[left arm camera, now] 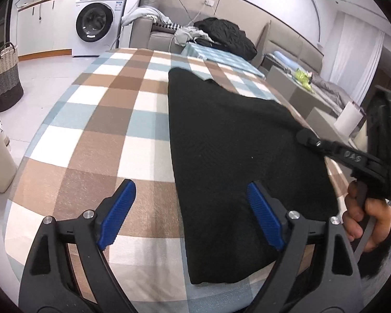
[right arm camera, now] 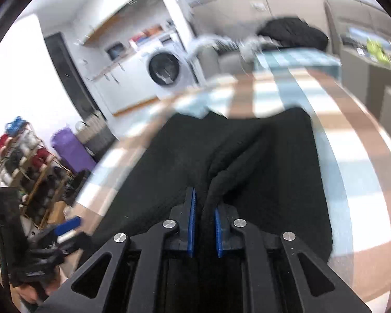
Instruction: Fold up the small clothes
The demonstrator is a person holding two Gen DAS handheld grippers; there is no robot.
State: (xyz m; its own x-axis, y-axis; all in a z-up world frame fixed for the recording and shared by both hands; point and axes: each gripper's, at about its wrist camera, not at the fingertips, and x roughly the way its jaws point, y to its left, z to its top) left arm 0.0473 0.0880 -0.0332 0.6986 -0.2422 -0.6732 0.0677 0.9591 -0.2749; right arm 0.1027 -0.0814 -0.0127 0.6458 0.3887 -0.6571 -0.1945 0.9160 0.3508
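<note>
The left gripper (left arm camera: pixel 190 216) tilts down, jaws wide apart. The right gripper (right arm camera: pixel 204 228) pinches the black cloth (right arm camera: pixel 247 156); its side reads "DAS".

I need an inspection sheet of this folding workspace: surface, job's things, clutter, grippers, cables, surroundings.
Surface: checked cloth covering the table.
Job's things: black garment lying flat on the cloth, one fold bunched up in the right wrist view.
Clutter: nothing seen on the table.
Grippers: left gripper open, holding nothing; right gripper shut on a fold of the garment.
Cables: cord hanging by the wall socket behind the sofa.
Surroundings: washing machine, laundry basket, sofa with clothes.
</note>
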